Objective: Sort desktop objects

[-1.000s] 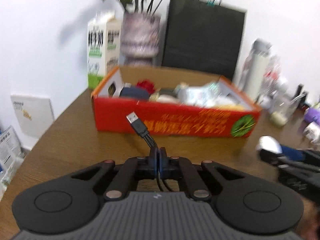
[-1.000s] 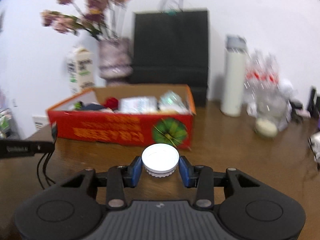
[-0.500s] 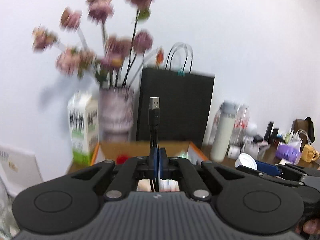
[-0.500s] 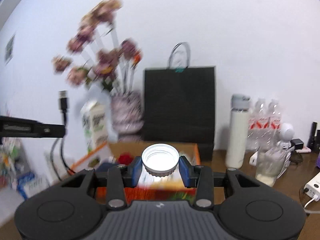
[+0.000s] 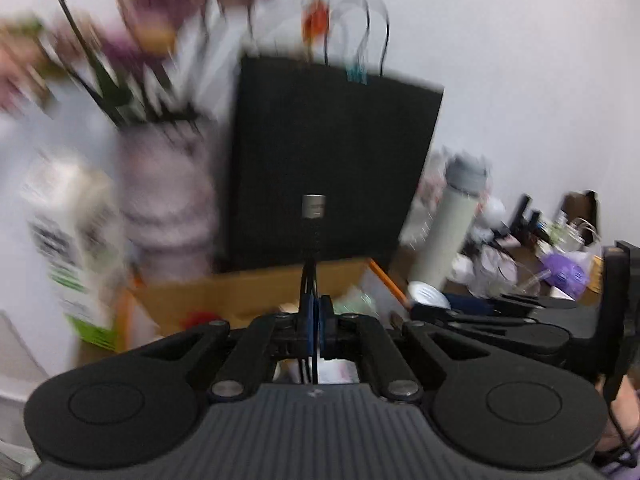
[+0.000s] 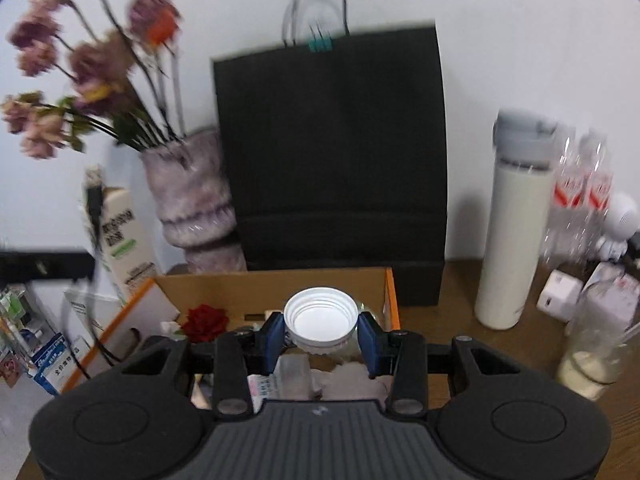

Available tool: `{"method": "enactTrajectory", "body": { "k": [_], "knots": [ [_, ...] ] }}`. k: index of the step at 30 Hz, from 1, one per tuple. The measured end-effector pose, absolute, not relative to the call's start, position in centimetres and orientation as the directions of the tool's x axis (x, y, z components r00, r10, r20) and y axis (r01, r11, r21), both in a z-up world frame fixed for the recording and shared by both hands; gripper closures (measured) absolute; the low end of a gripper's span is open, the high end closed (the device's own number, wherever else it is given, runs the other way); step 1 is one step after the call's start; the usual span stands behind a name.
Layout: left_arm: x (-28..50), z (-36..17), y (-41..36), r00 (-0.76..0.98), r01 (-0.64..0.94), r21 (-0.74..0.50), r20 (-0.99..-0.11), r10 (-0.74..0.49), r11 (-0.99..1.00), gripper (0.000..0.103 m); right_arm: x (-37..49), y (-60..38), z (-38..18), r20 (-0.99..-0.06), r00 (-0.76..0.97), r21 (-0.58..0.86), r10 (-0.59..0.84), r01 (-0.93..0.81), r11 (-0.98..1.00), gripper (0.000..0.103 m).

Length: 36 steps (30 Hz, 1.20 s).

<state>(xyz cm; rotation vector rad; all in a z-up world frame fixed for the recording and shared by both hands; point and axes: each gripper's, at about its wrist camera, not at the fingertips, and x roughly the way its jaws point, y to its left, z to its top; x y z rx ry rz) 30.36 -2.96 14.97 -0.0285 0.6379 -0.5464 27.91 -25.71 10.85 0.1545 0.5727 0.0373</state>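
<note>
Evidently both loads poised over cardboard box (image 6: 276, 280) for drop-in — left hand-held gripper (image 5: 316, 322) pinches USB cable (image 5: 313, 216), plug upright; right hand-held gripper (image 6: 321, 338) clamps white cap (image 6: 320, 318), hollow side showing.

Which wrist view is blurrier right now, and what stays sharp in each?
Left wrist: heavy motion smear on the flowers and milk carton; the tool and USB plug stay crisp. Right wrist: mild blur, white cap sharp.

left hand-held gripper (image 5: 316, 320) pinched fully together; right hand-held gripper (image 6: 321, 338) partly spread, clamping.
</note>
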Motion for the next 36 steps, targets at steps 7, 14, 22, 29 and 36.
{"method": "enactTrajectory", "body": {
  "k": [7,14,22,29,36],
  "knots": [
    [36.6,8.4,-5.7,0.568,0.433,-0.239,-0.676,-0.469,0.869,0.097,32.1,-24.5,7.4,-0.615,0.788,0.074,0.026,0.025,0.997,0.063],
    [37.9,6.5,-4.9,0.594,0.344,-0.213,-0.705,-0.388,0.914,0.043,32.6,-26.0,7.9,-0.603,0.793,0.214,0.085,0.058,0.975,0.027],
    [38.4,8.8,-3.7,0.601,0.141,-0.092,-0.783,-0.159,0.986,0.003,34.5,-24.7,11.5,-0.721,0.686,0.184,0.098,0.052,0.982,0.014],
    [34.4,9.2,-2.9,0.564,0.117,0.023,-0.824,-0.048,0.993,0.000,32.0,-21.8,11.2,-0.792,0.611,0.011,0.005,0.005,1.000,0.008],
    [27.7,10.7,-1.2,0.630,0.084,0.020,-0.775,-0.038,0.996,0.000,26.0,-20.8,11.8,-0.766,0.642,0.053,0.038,0.004,0.999,0.008]
  ]
}}
